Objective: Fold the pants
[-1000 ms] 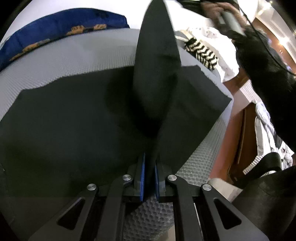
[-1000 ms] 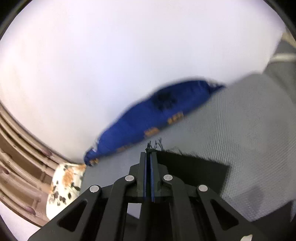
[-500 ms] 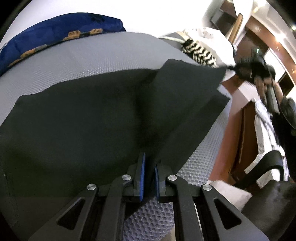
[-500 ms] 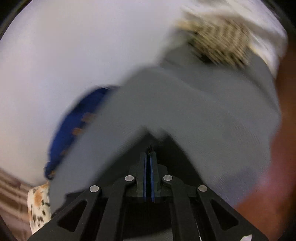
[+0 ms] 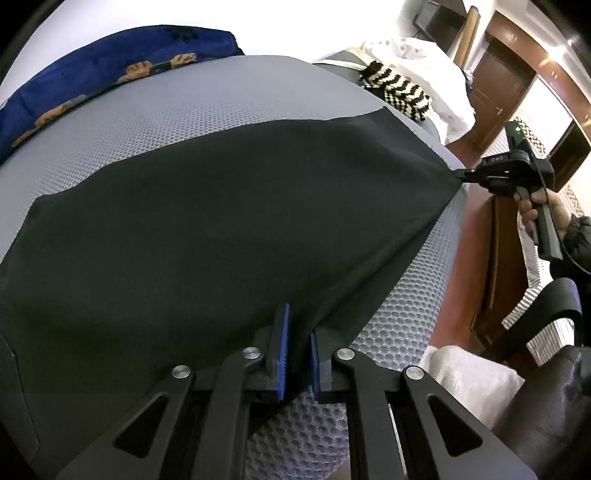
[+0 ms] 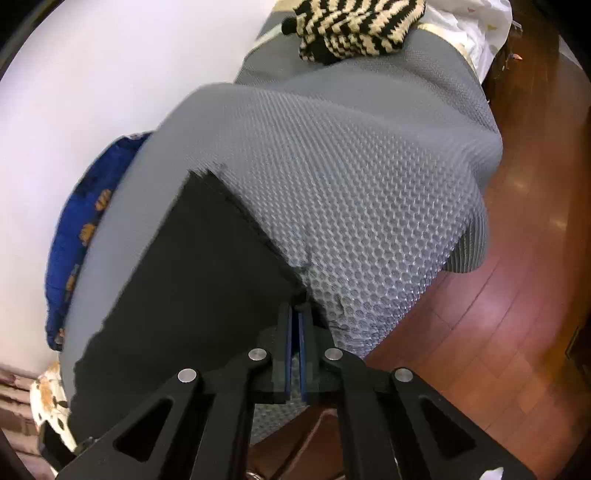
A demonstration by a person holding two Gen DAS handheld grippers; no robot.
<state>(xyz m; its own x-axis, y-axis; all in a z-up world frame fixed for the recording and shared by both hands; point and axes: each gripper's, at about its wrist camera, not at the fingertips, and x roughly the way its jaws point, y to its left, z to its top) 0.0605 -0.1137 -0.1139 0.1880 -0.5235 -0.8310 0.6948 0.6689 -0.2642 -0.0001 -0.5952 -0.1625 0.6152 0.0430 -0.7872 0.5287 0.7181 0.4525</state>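
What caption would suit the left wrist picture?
Left gripper and right gripper stretch black pants flat over a grey mat.

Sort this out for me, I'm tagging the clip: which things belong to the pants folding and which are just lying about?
Job:
black pants
left claw, shut on them
right claw, shut on a corner
grey mat underneath

Lying about:
blue pillow
striped knit
black chair

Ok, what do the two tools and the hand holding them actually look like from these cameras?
Both are matte black linkages with silver pivot pins and blue-lined fingers: the left tool and the right tool. From the left wrist view, the right tool's body shows a green light, a black cable trails off it, and the bare right hand wears a dark sleeve.
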